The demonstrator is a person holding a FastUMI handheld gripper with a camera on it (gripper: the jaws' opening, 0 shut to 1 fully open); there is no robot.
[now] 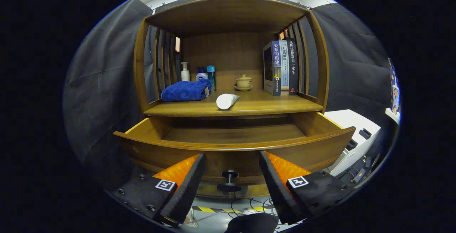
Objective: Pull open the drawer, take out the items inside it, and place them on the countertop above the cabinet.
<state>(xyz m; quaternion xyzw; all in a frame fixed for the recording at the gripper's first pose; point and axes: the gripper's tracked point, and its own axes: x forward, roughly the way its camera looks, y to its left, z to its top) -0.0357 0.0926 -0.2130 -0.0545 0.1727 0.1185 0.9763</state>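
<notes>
Fingers of the gripper stood wide apart and held nothing; the dark knob sat between them, untouched. Just ahead, the drawer was pulled open, its visible floor bare, though its front panel hid the nearer part of the inside. Beyond the fingers, on the bench above, lay a white tube, a blue towel, bottles partly hidden behind it, a lidded cup and upright books.
</notes>
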